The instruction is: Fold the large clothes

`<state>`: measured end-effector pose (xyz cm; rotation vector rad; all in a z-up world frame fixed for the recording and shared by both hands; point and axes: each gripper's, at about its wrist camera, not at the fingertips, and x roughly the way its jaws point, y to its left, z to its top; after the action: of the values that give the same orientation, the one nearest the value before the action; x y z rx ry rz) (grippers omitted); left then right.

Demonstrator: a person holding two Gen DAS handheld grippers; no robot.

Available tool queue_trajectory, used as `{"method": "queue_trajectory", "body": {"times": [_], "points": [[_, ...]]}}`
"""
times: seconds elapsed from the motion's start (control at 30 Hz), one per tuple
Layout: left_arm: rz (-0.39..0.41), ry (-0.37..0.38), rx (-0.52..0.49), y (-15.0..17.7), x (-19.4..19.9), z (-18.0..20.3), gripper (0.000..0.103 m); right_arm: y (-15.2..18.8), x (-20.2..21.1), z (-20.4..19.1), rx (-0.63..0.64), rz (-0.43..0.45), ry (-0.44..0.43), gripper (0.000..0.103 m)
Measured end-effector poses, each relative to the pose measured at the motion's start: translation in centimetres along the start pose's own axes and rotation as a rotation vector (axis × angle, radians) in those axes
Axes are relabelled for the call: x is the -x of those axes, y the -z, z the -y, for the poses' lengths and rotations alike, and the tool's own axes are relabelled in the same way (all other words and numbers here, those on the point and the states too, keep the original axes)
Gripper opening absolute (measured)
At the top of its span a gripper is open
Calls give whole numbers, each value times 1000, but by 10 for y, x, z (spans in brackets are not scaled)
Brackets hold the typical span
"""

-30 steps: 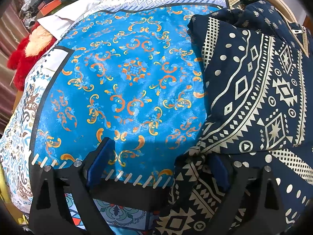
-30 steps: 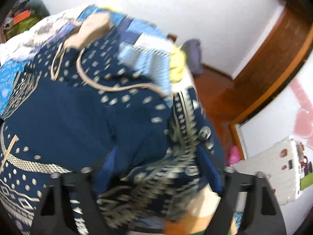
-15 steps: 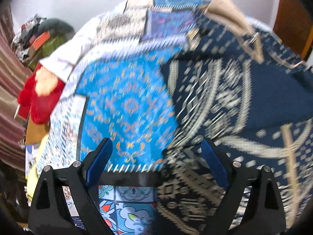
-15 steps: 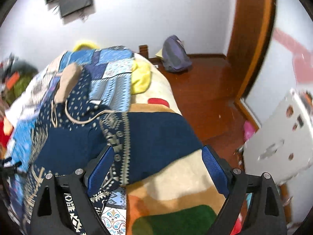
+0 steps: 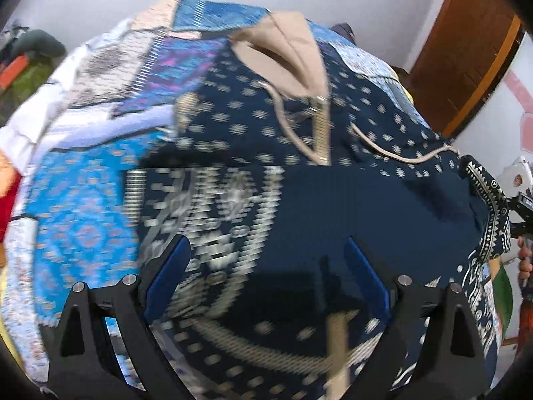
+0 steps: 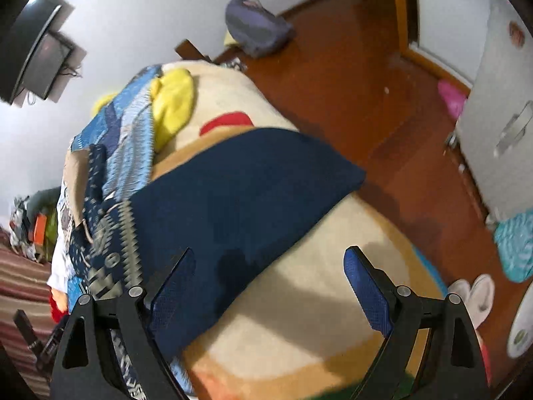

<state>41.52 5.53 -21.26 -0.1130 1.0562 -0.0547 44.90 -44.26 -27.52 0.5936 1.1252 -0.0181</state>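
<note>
White walls (image 6: pixel 150 16) and a reddish wooden floor (image 6: pixel 333 76) enclosed the room, with a wooden door frame (image 5: pixel 466 50) at the right of the left wrist view. Most of both views was taken up by a bed (image 6: pixel 299 300) covered with a cream, orange and green blanket, over which lay a blue patchwork quilt (image 5: pixel 86 206) with orange motifs. On the quilt the navy patterned hoodie (image 5: pixel 366 206) lay spread out, its beige hood (image 5: pixel 286 53) toward the far wall and its beige drawstring (image 5: pixel 399 156) trailing across the dotted chest panel. In the right wrist view a plain navy part of the hoodie (image 6: pixel 233 193) lay flat across the blanket, reaching toward the bed's floor-side edge. A dark screen (image 6: pixel 36 56) was mounted on the wall at the upper left of that view. A grey-blue backpack (image 6: pixel 256 26) sat on the floor against the wall, and a yellow cloth (image 6: pixel 173 100) lay beside the quilt. The left gripper (image 5: pixel 266 283) hung over the hoodie with its blue-padded fingers spread wide and nothing pinched between them. The right gripper (image 6: pixel 269 293) likewise had its fingers spread apart, above the edge of the navy fabric and the blanket, gripping nothing. A pair of white slippers (image 6: pixel 473 293) lay on the floor at the lower right.
</note>
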Motion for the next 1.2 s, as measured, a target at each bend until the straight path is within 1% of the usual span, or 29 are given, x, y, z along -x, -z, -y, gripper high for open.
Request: {"method": "queue_trajectory", "body": {"times": [0.07, 0.13, 0.2, 0.27, 0.3, 0.33, 0.37, 0.43, 0.5, 0.53, 0.6, 0.73, 0.87, 0.93, 1.03, 1.1, 1.13, 1.2], "points": [[-17, 6, -14, -2, -15, 13, 94, -4, -16, 1, -14, -20, -31, 87], [-35, 11, -27, -4, -29, 25, 94, -8, -29, -1, -27, -34, -56, 78], [-42, 17, -38, -5, -38, 35, 94, -11, -40, -2, -47, -22, -67, 75], [-44, 23, -53, -7, -45, 45, 94, -14, -45, -8, -42, -3, -93, 66], [-43, 24, -57, -7, -45, 46, 94, -15, -45, -12, -20, 9, -97, 59], [-42, 20, -65, -7, -47, 49, 94, -16, -44, -18, 10, 24, -91, 46], [-41, 15, -71, -7, -48, 51, 94, -16, -42, -24, 43, 38, -93, 40], [-43, 3, -88, -6, -51, 56, 94, -16, -37, -32, 74, 62, -95, 17], [-41, 2, -97, -6, -49, 59, 94, -16, -29, -42, 106, 94, -86, 11], [-33, 0, -101, -5, -46, 60, 94, -16, -21, -47, 129, 123, -67, 9], [-14, 1, -105, -5, -38, 61, 94, -17, -6, -54, 148, 170, -62, 9], [26, 10, -102, -4, -12, 56, 94, -23, 36, -69, 152, 253, -112, 7], [89, -7, -111, -3, 17, 48, 94, -20, 87, -107, 225, 345, -158, 7], [117, -15, -112, -3, 31, 42, 94, -17, 108, -132, 264, 363, -198, 7], [140, -11, -95, 0, 50, 33, 94, -7, 127, -177, 349, 380, -235, 7], [154, -7, -77, 2, 59, 22, 94, 4, 129, -206, 395, 373, -263, 7], [159, -8, -69, 4, 63, 17, 94, 12, 126, -226, 419, 355, -285, 7], [164, -14, -48, 10, 70, 2, 94, 26, 114, -254, 457, 322, -302, 7]]}}
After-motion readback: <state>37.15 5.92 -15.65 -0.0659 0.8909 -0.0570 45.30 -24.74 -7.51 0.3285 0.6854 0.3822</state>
